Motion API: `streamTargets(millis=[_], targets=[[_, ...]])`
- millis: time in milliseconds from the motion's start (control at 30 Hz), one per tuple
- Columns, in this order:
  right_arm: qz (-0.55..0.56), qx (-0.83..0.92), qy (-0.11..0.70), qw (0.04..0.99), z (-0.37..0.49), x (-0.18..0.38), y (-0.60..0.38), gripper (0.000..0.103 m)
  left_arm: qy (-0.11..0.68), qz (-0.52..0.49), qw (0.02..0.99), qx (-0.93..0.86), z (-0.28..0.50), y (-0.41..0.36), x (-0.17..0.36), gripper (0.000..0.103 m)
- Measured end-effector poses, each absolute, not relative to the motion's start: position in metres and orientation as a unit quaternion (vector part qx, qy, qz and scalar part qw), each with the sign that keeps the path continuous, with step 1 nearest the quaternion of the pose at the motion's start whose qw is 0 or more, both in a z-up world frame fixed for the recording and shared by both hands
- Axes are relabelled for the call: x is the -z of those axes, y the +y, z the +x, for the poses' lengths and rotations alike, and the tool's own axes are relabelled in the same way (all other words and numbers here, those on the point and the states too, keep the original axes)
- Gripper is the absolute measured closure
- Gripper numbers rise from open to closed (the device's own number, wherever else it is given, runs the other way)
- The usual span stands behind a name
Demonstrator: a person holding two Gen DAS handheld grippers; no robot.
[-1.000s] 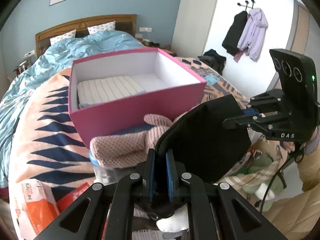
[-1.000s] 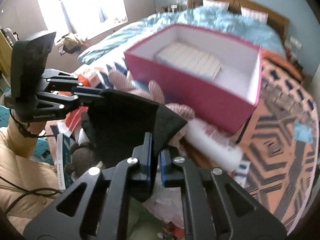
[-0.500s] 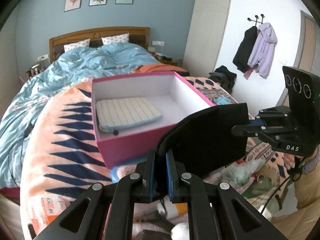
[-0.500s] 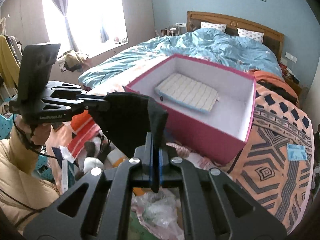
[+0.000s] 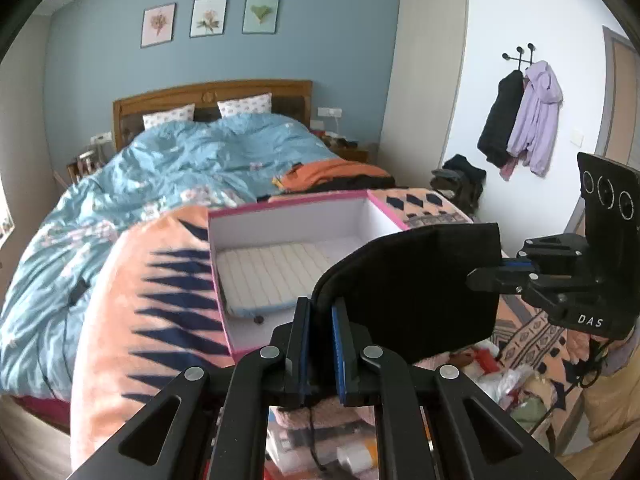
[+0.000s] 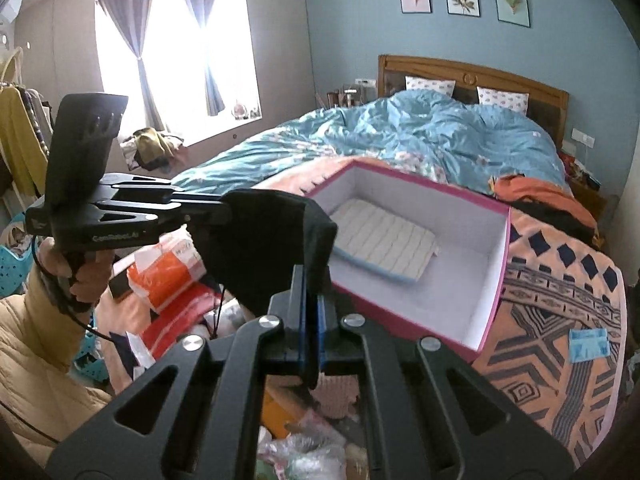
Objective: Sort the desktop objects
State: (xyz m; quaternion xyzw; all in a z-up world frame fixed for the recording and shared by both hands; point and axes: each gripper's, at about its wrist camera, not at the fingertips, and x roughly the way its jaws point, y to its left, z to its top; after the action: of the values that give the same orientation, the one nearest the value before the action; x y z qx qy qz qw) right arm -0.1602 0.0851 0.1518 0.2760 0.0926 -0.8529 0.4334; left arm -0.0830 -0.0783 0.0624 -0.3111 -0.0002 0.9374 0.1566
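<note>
While both grippers (image 5: 320, 312) (image 6: 311, 280) clamp black cloth (image 5: 416, 288), pink box (image 5: 240, 332) holds striped pouch (image 5: 272, 276).

Left gripper (image 5: 320, 312) and right gripper (image 6: 312, 280) both angle downward, jaws clamped, held level with each other.

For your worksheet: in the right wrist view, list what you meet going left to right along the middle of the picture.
Left gripper in the person's hand → black fabric piece pinched by both grippers → pink cardboard box holding a white striped pouch → orange patterned blanket.
</note>
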Motion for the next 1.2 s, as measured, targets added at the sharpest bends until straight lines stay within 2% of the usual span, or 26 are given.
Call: streamTargets(millis=[600, 1200], targets=[[0.231, 0.863, 0.07, 0.444, -0.179, -0.182, 0.082, 0.098, 0.013, -0.273, 0.135, -0.952, -0.102, -0.078, -0.104, 0.094], [0.22, 0.868, 0.048, 0.442, -0.206, -0.192, 0.079, 0.098, 0.018, -0.258, 0.117, -0.959, -0.135, -0.077, -0.124, 0.094]])
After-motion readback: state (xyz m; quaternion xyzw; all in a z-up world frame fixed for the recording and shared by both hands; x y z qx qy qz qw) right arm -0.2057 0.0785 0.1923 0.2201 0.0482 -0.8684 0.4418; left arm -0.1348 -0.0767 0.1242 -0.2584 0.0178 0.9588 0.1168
